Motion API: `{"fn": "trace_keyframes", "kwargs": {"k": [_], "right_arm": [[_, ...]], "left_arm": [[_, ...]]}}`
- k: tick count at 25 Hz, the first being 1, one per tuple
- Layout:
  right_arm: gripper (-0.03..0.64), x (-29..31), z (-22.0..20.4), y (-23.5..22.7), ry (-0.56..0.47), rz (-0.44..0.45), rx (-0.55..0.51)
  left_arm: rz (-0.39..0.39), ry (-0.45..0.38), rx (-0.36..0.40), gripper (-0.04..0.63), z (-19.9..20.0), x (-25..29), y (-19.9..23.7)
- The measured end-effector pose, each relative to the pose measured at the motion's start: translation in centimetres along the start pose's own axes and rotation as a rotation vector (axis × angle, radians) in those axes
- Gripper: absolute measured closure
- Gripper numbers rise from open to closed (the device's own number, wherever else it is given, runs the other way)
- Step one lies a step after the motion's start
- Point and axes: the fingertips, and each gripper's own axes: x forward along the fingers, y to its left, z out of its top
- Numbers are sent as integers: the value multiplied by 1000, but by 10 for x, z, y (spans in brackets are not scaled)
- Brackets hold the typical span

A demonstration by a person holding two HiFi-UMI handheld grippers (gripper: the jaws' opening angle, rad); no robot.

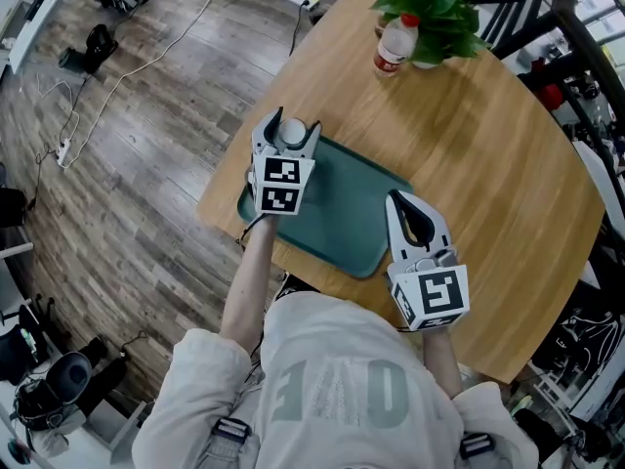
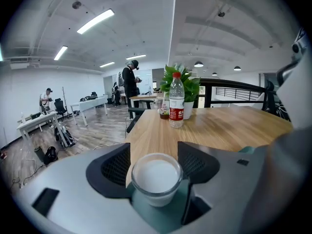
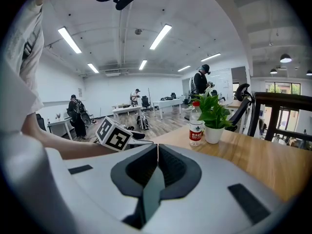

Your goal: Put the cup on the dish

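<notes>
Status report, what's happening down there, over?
Left gripper open around cup. Right gripper shut, empty. Cup standing on green dish. Nothing in the way.

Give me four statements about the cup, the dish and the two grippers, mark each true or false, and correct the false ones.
1. The cup stands between the jaws of the left gripper. True.
2. The right gripper has its jaws wide apart. False: they are together, with nothing between them.
3. The cup is on the green dish, near its far left corner. True.
4. The water bottle lies on its side on the dish. False: it stands upright on the bare table, beside the potted plant.
</notes>
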Motion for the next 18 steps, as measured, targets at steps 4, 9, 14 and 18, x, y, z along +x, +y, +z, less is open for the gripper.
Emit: {"fn": "trace_keyframes", "kwargs": {"k": [4, 9, 14, 18], "right_arm": [[596, -2, 4, 1, -23, -9, -6], [597, -5, 15, 4, -76, -39, -34], [596, -13, 25, 18, -134, -52, -41], [595, -23, 31, 9, -160, -96, -83]], "left_arm": [[-3, -83, 10, 305, 37, -24, -5], [-64, -201, 0, 305, 82, -72, -33], [-139, -336, 16, 385, 117, -134, -76], [-129, -503, 165, 582, 151, -171, -103]]}}
